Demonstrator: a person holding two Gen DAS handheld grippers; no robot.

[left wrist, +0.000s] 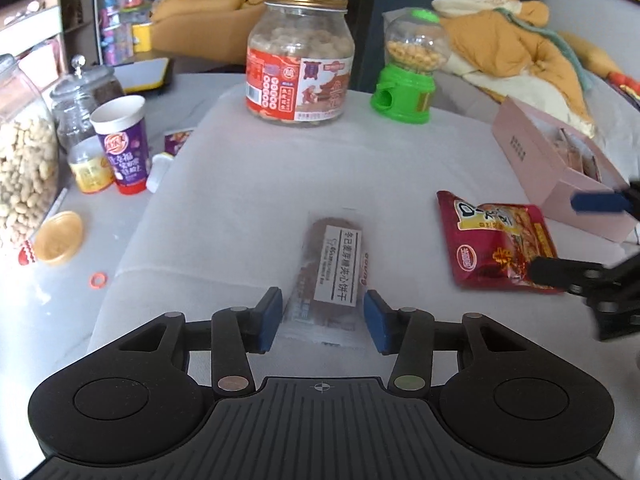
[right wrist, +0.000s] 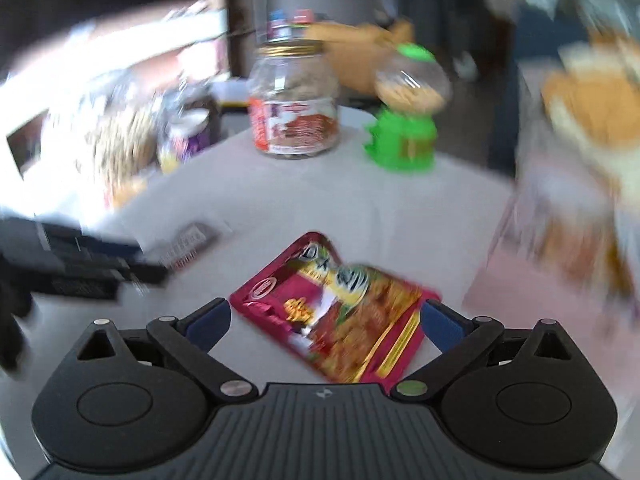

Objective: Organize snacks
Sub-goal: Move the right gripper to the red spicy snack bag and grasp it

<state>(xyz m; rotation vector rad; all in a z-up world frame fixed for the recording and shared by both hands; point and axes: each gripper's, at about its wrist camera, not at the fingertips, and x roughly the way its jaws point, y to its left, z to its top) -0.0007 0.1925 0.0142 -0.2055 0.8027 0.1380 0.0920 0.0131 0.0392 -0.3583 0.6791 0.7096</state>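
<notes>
A clear-wrapped brown biscuit pack with a white label lies flat on the grey cloth. My left gripper is open, its blue pads either side of the pack's near end, not closed on it. A red snack pouch lies to the right; it also shows in the blurred right wrist view. My right gripper is open, straddling the pouch's near end; it shows in the left wrist view at the right edge. An open pink box holding wrapped snacks lies beyond the pouch.
A big lidded jar of round snacks and a green candy dispenser stand at the cloth's far edge. At left are a peanut jar, a purple paper cup, a small bottle, glass jars and a yellow lid.
</notes>
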